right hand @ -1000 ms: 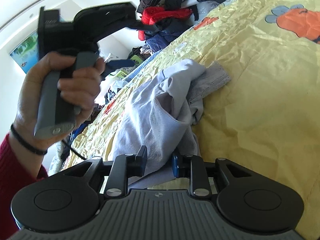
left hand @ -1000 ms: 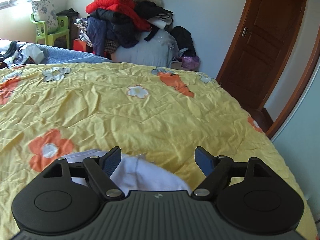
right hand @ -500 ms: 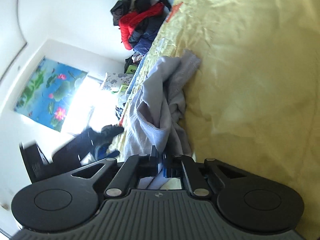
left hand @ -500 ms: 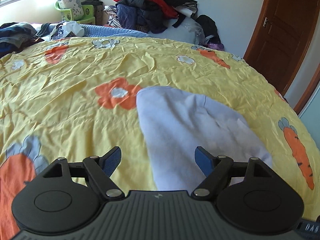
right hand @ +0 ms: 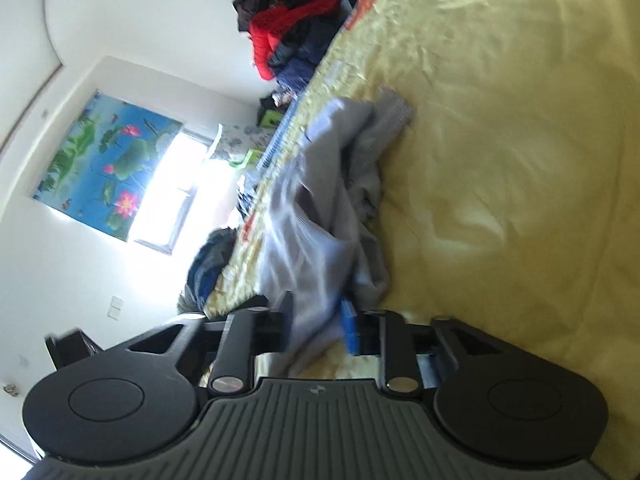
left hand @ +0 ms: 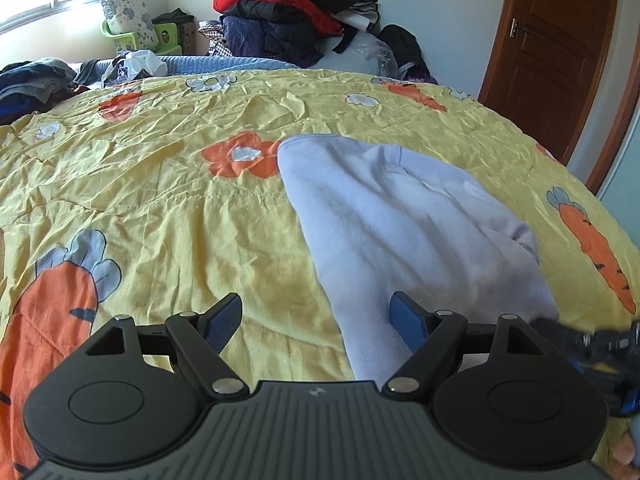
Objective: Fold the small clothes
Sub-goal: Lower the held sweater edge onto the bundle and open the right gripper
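- On the bed (left hand: 168,208), over its yellow carrot-and-flower sheet, a pale lilac garment (left hand: 400,220) lies spread, its far edge beside an orange flower print (left hand: 240,156).
- Left gripper (left hand: 316,312) hangs just above the near end of the garment, fingers (left hand: 224,316) wide apart; the right one is over cloth, the left over bare sheet.
- Right gripper (right hand: 318,320), rolled on its side, has a bunched fold of the garment (right hand: 320,248) between its fingers (right hand: 348,326), which are parting; the view is blurred.
- Clothes pile (left hand: 288,12) against the far wall.
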